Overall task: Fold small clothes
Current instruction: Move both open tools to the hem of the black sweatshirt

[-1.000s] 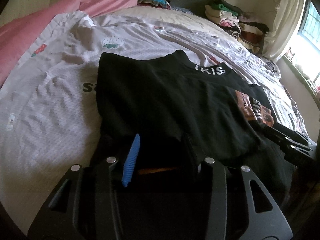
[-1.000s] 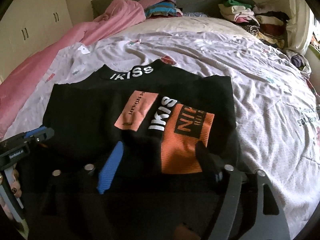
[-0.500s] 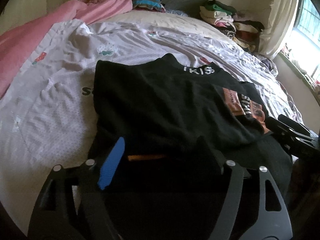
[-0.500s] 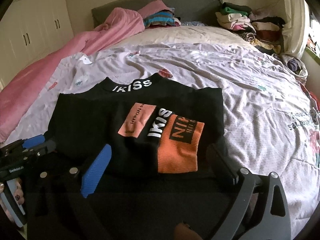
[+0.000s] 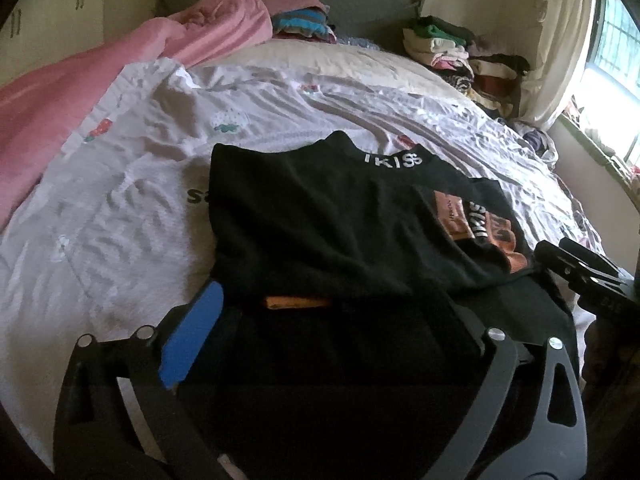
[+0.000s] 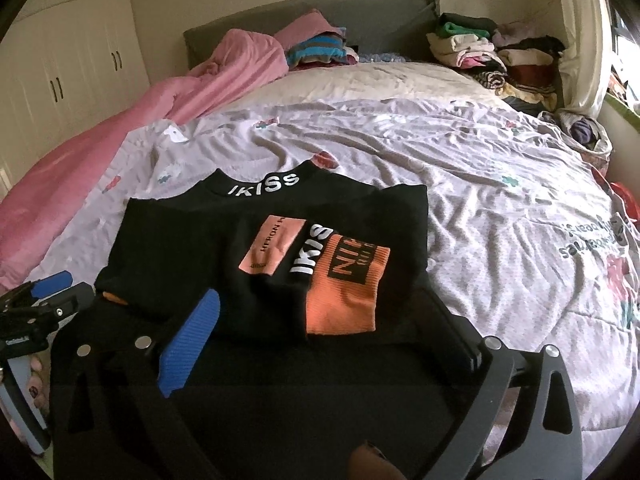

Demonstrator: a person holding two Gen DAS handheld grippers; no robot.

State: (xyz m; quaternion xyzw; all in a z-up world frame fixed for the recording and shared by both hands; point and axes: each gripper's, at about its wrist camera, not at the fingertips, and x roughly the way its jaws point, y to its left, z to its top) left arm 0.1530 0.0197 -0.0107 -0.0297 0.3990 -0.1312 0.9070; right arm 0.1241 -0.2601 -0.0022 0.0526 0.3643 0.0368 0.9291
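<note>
Black top (image 6: 224,256) lies part-folded on bed sheet (image 6: 500,216), collar at 12 o'clock. Soft, light, floppy; best pinched at near hem corners. Left gripper (image 5: 332,328) and right gripper (image 6: 320,340) just spread wide, nothing clamped.

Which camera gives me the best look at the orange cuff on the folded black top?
The right wrist view: the orange cuff lies nearly square to the camera on the black top, lettering showing. In the left wrist view the cuff sits at the far right edge, foreshortened, lettering blurred.
</note>
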